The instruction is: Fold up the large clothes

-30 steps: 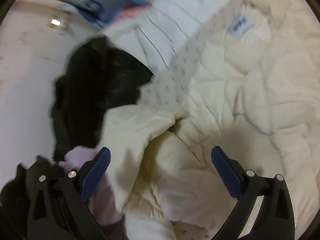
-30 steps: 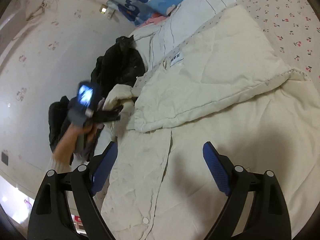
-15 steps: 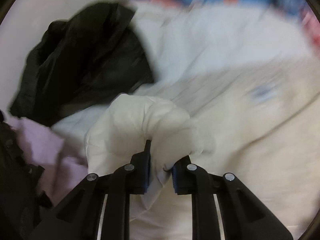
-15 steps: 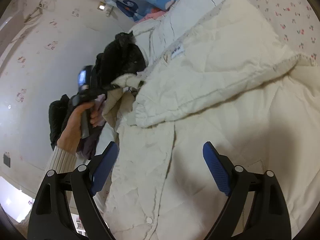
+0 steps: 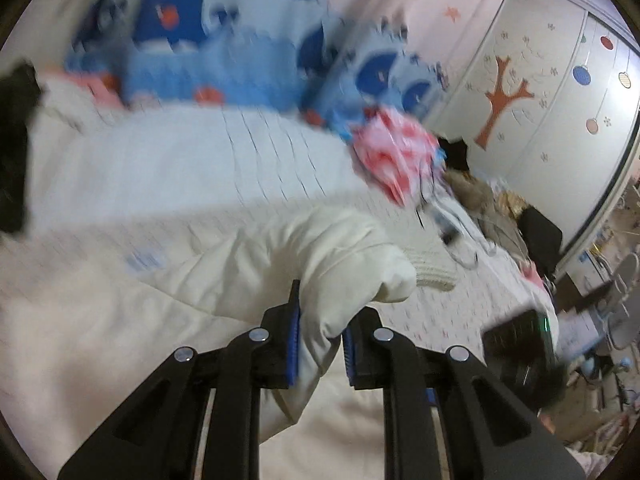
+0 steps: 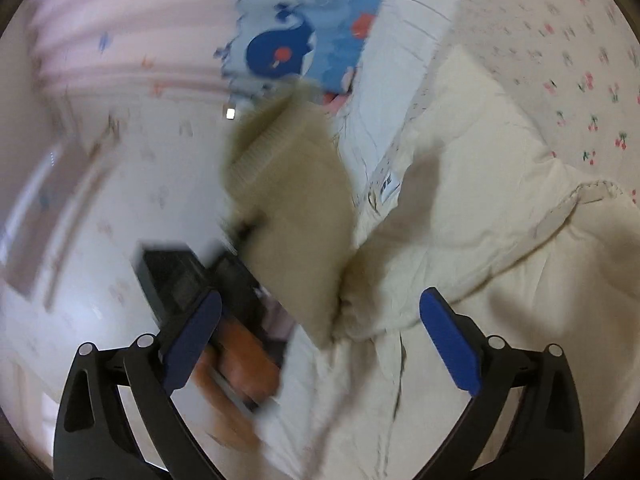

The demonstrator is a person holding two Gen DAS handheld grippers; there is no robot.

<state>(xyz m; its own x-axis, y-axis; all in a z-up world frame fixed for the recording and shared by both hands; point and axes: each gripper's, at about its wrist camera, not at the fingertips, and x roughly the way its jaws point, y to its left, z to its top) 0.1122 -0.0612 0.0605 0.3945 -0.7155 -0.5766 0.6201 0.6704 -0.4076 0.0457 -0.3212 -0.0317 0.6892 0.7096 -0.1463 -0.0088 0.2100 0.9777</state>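
A large cream padded coat (image 5: 100,320) lies spread on the bed. My left gripper (image 5: 320,332) is shut on the coat's sleeve (image 5: 344,256) and holds it lifted above the coat. In the right wrist view the lifted sleeve (image 6: 296,208) hangs blurred over the coat's body (image 6: 480,208), with the left gripper and its hand (image 6: 240,360) below it. My right gripper (image 6: 320,340) is open and empty above the coat's front.
Blue patterned pillows (image 5: 224,60) and a white striped quilt (image 5: 180,160) lie at the head of the bed. A black garment (image 5: 14,140) is at the left. A pink and white bundle (image 5: 396,152) and clutter sit at the right. The cherry-print sheet (image 6: 580,60) lies beyond.
My left gripper closed on the sleeve, lifted it and swung it right, across the coat. The right gripper stayed open and shifted slightly closer to the coat.
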